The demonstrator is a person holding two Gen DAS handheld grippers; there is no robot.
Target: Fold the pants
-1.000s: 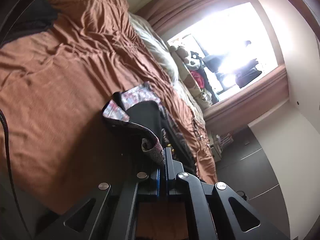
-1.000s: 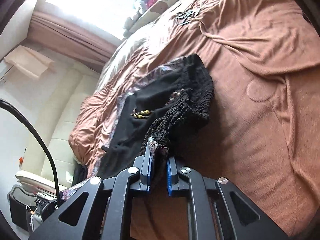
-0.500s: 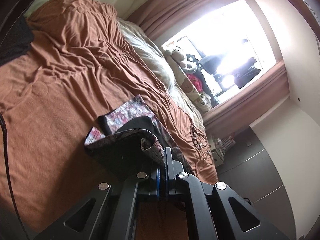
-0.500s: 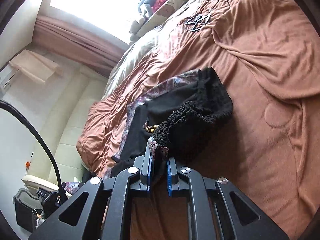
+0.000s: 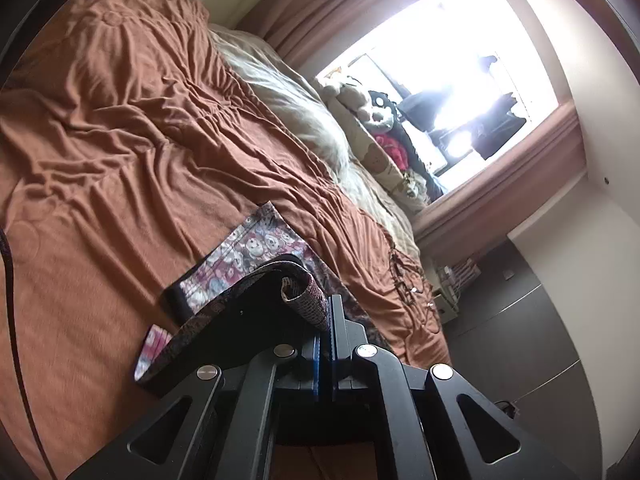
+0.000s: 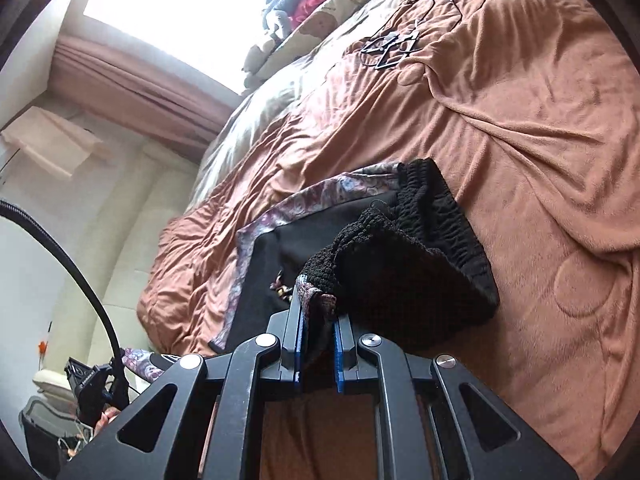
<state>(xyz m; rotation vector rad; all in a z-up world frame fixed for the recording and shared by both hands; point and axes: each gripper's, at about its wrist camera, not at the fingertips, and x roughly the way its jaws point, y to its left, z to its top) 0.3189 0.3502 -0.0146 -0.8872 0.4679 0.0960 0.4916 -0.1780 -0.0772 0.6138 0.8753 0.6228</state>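
L tool [image 5: 328, 320] clamped tight on patterned hem of pants [image 5: 248, 252]; R tool [image 6: 316, 312] pinched on bunched black waistband [image 6: 416, 248]. Pants lifted at near edge, rest on bed [image 5: 120, 140], 12 o'clock from tools.

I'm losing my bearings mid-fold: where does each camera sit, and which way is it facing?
Left wrist: on the left gripper, looking along its fingers across the bed toward the window; jaws shut on the pants hem.
Right wrist: on the right gripper, facing the window too; jaws clamp the black waistband.
Shared: pants, brown bedspread, window, hangers.
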